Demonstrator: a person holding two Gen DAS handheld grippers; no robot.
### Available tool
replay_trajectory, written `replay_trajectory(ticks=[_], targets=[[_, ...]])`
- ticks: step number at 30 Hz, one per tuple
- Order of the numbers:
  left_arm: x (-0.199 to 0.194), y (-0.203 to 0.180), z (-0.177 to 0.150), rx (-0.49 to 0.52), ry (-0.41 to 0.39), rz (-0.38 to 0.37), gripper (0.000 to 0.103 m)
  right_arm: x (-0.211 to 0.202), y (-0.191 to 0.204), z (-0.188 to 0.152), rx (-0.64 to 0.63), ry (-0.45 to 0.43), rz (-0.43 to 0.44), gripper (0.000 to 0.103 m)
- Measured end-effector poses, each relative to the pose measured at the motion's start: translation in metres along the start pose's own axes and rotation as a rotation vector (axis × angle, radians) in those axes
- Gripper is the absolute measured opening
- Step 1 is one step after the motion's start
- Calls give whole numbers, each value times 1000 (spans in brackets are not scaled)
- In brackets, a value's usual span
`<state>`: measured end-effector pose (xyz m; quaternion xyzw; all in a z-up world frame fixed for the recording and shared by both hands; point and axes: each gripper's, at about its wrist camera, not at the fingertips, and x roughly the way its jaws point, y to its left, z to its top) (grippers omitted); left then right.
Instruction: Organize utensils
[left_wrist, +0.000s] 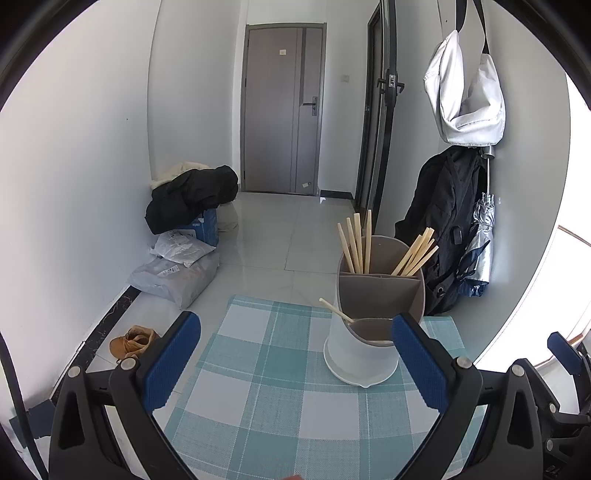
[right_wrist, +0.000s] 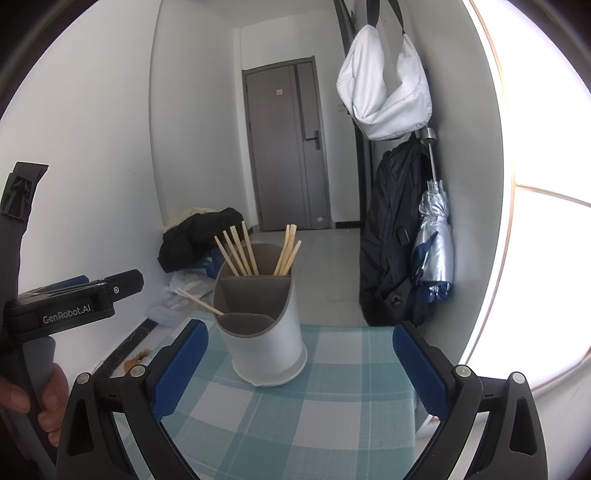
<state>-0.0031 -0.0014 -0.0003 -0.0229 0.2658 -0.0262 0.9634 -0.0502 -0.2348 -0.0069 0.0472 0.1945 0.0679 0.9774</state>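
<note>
A white utensil holder (left_wrist: 364, 347) (right_wrist: 264, 343) with grey inner compartments stands upright on the blue-and-white checked cloth (left_wrist: 273, 391) (right_wrist: 332, 402). Several wooden chopsticks (left_wrist: 356, 242) (right_wrist: 238, 251) stand in its back compartments, in two bunches. One chopstick (left_wrist: 336, 310) (right_wrist: 199, 301) leans out to the left from the front compartment. My left gripper (left_wrist: 295, 363) is open, empty, with the holder just ahead of its right finger. My right gripper (right_wrist: 301, 371) is open and empty, with the holder ahead between its fingers, nearer the left one.
The cloth's far edge drops to a tiled floor. Bags and dark clothing (left_wrist: 192, 195) are piled at the left wall, with a brown shoe (left_wrist: 133, 341) nearby. A black backpack (right_wrist: 391, 236) and folded umbrella (right_wrist: 434, 243) hang at the right wall. A hand (right_wrist: 48, 391) holds the left gripper's body.
</note>
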Motion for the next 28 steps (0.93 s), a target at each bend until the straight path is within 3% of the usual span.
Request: replay_trajectory(ticks=[28], targets=[[1, -1, 0, 11, 1, 22, 101, 3, 3, -3, -7, 10, -11, 101]])
